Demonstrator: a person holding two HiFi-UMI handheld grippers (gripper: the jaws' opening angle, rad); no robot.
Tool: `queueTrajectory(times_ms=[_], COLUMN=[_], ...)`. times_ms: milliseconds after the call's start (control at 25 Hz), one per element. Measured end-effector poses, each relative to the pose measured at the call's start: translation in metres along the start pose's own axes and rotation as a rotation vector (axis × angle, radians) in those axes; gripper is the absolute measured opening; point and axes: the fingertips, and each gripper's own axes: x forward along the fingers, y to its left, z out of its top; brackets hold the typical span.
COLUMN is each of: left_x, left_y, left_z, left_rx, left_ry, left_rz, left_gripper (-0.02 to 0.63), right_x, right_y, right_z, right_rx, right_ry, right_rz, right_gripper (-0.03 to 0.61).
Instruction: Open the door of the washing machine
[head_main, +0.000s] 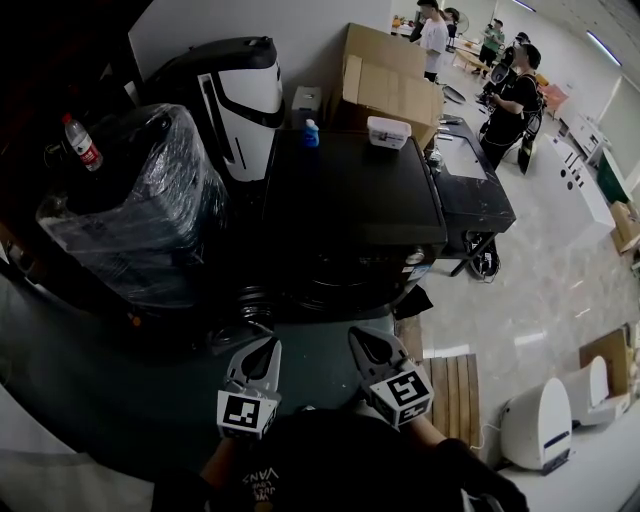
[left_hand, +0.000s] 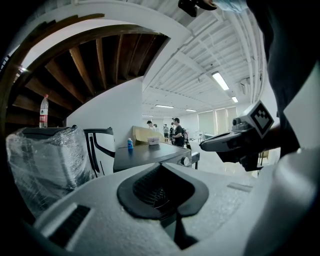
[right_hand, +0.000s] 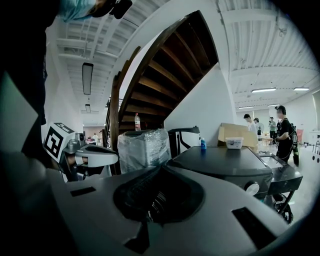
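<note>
Jaws closed, empty: left gripper (head_main: 271, 343), right gripper (head_main: 356, 336) | washing machine (head_main: 350, 200): dark, boxy, door (head_main: 330, 286) seemingly shut

Dim foreground, bright ceiling lights, fisheye distortion

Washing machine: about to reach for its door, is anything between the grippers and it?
Nothing visible does: left gripper and right gripper, both shut, face the washing machine across dark floor; the wrapped appliance stands aside.
</note>
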Motion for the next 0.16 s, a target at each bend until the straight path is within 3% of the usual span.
queueTrajectory(times_ms=[160], left_x=[-0.0035], left_y=[0.0059], left_z=[-0.0026], left_rx=[-0.002], left_ry=[0.0], left_rz=[0.014], left_gripper=[0.017], right_x=[0.002], right_y=[0.0027], right_z=[-0.001], right_rx=[0.001], right_ry=[0.002], right_rz=[0.0], right_gripper=[0.005])
